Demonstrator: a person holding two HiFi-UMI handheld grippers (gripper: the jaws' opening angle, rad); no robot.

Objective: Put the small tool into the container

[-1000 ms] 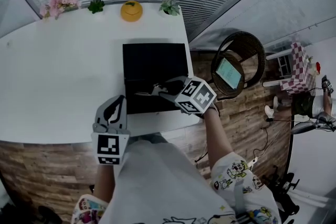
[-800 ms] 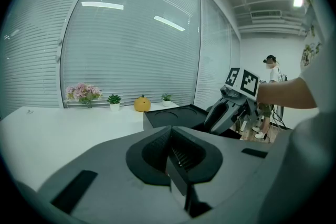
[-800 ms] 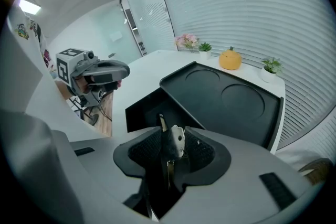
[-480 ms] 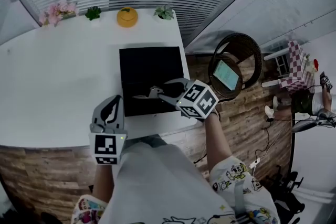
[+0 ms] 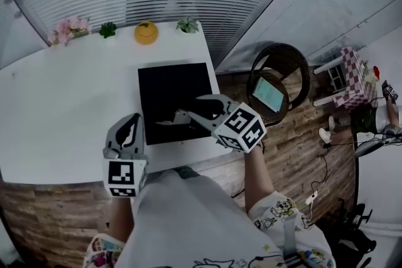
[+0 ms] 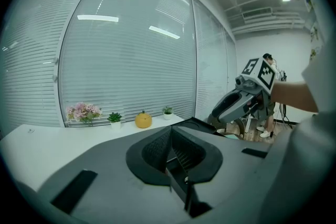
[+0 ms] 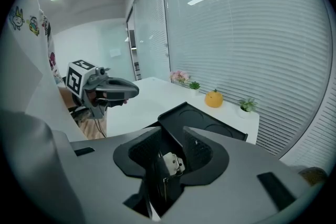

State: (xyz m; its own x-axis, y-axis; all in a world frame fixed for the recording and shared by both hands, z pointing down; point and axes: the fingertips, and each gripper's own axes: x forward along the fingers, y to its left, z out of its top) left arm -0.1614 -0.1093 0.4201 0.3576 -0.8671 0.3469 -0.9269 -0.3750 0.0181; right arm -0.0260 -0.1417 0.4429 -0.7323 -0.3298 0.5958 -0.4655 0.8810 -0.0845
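Observation:
A flat black container (image 5: 173, 88) lies on the white table (image 5: 63, 110) near its right end; the right gripper view shows it too (image 7: 207, 126). My right gripper (image 5: 183, 116) hovers over the container's near half, shut on the small tool (image 5: 167, 119), a pale metal piece pinched between the jaws (image 7: 173, 162). My left gripper (image 5: 129, 127) stays at the table's front edge, left of the container, shut with nothing in it (image 6: 170, 152). Each gripper appears in the other's view: the right gripper (image 6: 247, 93) and the left gripper (image 7: 105, 89).
Along the table's far edge stand pink flowers (image 5: 68, 28), a small green plant (image 5: 107, 29), an orange pumpkin ornament (image 5: 146, 32) and another potted plant (image 5: 187, 24). A round wicker chair (image 5: 295, 56) with a tablet on it stands right of the table. Blinds cover the window behind.
The head view has shifted, so the table sits lower in the picture. Relative to the container, the right gripper with the tool and the left gripper have barely moved.

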